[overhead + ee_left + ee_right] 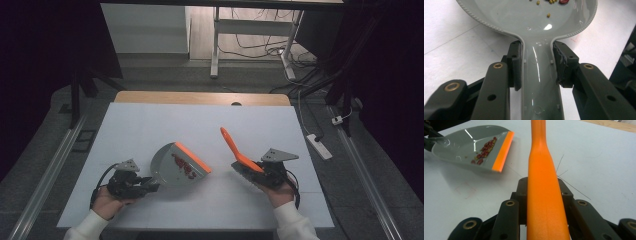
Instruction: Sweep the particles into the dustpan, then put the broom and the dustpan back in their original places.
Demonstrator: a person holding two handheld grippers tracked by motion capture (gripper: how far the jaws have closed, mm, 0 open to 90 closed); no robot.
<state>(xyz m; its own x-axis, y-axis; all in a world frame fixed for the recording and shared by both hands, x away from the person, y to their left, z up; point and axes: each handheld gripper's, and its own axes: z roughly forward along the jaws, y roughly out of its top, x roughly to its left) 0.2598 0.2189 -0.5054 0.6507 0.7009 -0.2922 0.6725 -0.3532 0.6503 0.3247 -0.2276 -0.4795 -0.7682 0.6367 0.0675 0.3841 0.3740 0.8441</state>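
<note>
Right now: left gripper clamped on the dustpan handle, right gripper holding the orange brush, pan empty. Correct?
Not quite: the dustpan is not empty. Red and yellowish bits lie in it near the orange lip, clearest in the right gripper view. The rest holds: the left gripper is clamped on the pan's handle, and the right gripper holds the orange brush.
</note>
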